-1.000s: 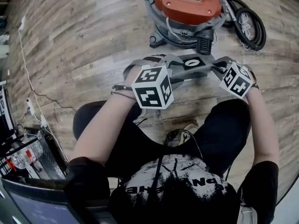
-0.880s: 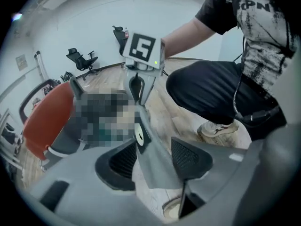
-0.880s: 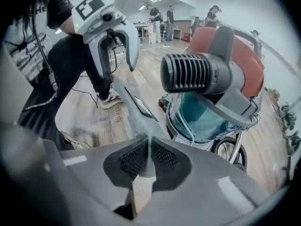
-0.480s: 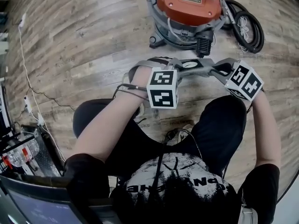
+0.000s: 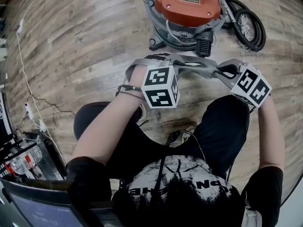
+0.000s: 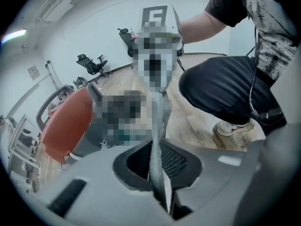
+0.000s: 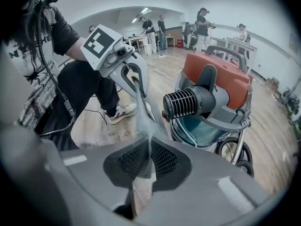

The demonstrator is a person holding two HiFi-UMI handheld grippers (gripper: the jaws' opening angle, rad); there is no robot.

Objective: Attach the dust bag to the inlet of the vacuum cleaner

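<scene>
Wood-plank floor (image 5: 71, 46), no bench in use. The vacuum cleaner (image 5: 189, 6) sits at top centre of the head view, orange lid up. A black ribbed port (image 5: 203, 46) on its near side faces down-frame toward the person. Can't confirm that port is the inlet.

The dust bag (image 5: 196, 66) is off the floor, strung between the two grippers just below the port in frame. It is near the port and looks apart from it. Long axis runs left-right across the frame, right end a touch lower. Its opening shows only as a thin dark sliver from above.

In the left gripper view the dust bag (image 6: 160, 114) reads edge-on, a thin grey sheet running straight away toward the other gripper. It looks the same in the right gripper view, where the dust bag (image 7: 142, 119) is a thin vertical line.

Left gripper (image 5: 176, 63): fingers (image 6: 84, 178) have just been closing, now narrow and pinched on the bag's left end.
Right gripper (image 5: 221, 71): fingers (image 7: 225, 173) narrow, clamped on the right end.

Room to move:
- Wide bare floor at left and upper left of the head view.
- White cable (image 5: 26, 74) only along the far left edge.
- Black hose (image 5: 248, 27) coiled at upper right, just beside the vacuum, so that side is tight.
- The person's knees sit directly below the bag in frame, close.
- In the right gripper view the vacuum cleaner (image 7: 221, 74) stands right of the bag line, with open floor to its left.
</scene>
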